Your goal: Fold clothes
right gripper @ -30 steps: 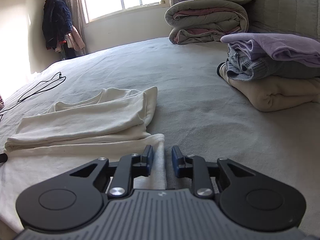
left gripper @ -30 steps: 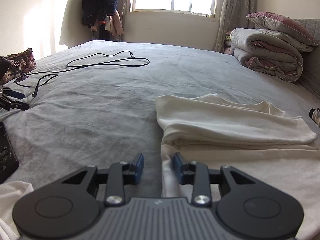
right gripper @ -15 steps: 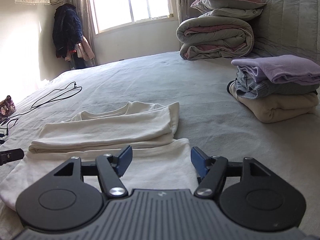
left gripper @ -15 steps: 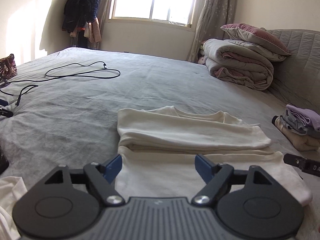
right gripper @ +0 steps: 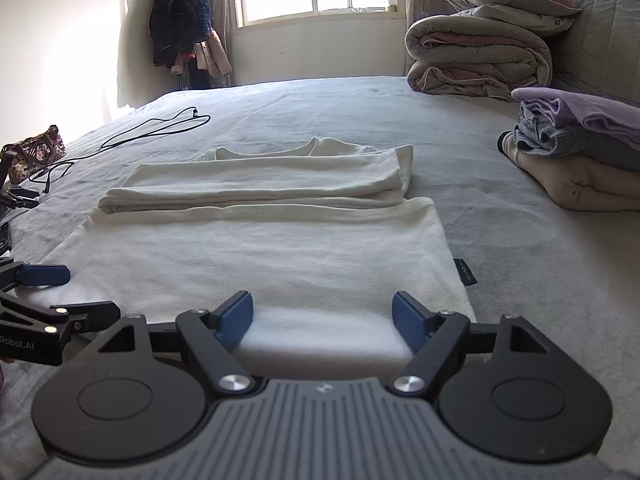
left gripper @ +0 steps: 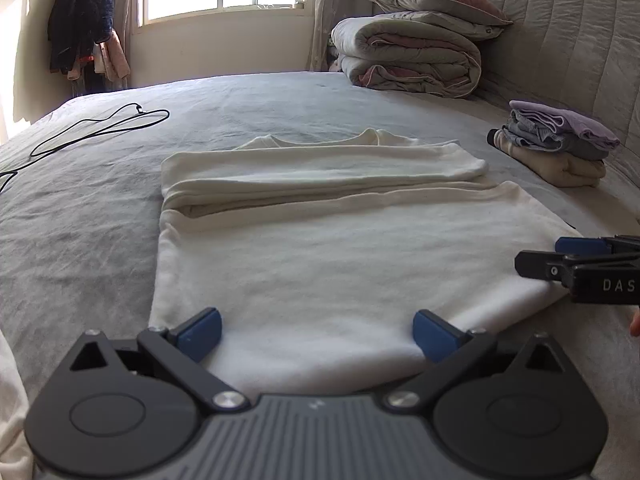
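While your two grippers hang low over the near hem of the cream shirt [left gripper: 320, 248], neither has hold of anything. Your left gripper [left gripper: 318, 330] has its blue fingers [left gripper: 198, 332] spread wide, one above the shirt's near left corner and the other further along the hem, with white cloth showing between them and no pinch on it. Your right gripper [right gripper: 322, 318] is spread almost as far, its fingers [right gripper: 236, 318] also straddling bare cloth at the hem's right end.

The shirt lies flat on the grey bed [left gripper: 80, 208], collar away from you. Its sleeves are folded across the chest as a thick band, and the lower body stretches smooth from that band toward the grippers. A small dark label [right gripper: 464, 272] pokes out at the shirt's right edge.

In the left wrist view, your right gripper enters beside the shirt's near right corner; in the right wrist view, your left one shows beside the near left corner.

Right of the shirt, well apart from it, sits a stack of folded clothes [right gripper: 580, 152]: lilac on top, blue-grey in the middle, beige beneath. Beyond the shirt, against the headboard, is a rolled quilt [left gripper: 408, 56] with a pillow [left gripper: 432, 0] on it. Left of the shirt and further back, a black cable [left gripper: 100, 128] loops over the bed, and a floral pouch [right gripper: 34, 152] sits at the bed's left edge. Dark clothing [right gripper: 180, 16] hangs beside the window beyond.
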A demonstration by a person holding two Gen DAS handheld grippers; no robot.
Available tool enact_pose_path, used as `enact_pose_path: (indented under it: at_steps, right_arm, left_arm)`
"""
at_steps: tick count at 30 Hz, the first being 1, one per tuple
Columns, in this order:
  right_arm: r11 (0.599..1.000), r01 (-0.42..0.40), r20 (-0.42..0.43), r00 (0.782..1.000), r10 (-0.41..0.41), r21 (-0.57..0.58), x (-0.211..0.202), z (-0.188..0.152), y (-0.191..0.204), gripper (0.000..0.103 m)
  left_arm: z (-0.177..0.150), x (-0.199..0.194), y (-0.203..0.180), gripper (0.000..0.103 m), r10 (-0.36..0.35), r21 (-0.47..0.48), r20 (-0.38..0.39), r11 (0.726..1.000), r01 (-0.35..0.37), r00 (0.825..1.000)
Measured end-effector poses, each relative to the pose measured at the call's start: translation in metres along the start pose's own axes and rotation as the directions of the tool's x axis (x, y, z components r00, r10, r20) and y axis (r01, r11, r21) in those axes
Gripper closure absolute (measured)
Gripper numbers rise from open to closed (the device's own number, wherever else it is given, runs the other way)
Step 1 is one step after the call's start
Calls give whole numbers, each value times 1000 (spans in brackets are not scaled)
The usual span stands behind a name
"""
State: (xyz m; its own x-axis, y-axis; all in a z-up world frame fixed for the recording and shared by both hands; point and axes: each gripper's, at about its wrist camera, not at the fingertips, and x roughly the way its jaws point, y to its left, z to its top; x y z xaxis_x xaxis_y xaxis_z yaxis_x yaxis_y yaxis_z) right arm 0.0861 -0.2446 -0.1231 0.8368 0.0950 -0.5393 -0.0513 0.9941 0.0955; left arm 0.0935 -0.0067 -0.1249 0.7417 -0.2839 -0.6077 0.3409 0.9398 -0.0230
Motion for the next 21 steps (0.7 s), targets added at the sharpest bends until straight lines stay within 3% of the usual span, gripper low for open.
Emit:
enact_pose_path:
  at_steps: [6,10,14,21]
  right_arm:
    - [999,42,0,999,-42,6,-16,-6,-14,24]
    - [993,107,-4,994,-106,45,-27,-6,-27,15]
    - [990,93,41,994,-98,107,-33,4,-36,15]
    - [998,55,77,995,-59,42,-16,29,-19,34]
  left_arm:
    - [-5,-15,10,1,4,24,-22,1000,-4,1000]
    - [-3,-21,16,1,6,23,-24,1000,-6,1000]
    - [8,-19,22,1,7,-3,-6,1000,-7,1000]
    - [25,-17,34,1,9,-50,25,999,-7,1000]
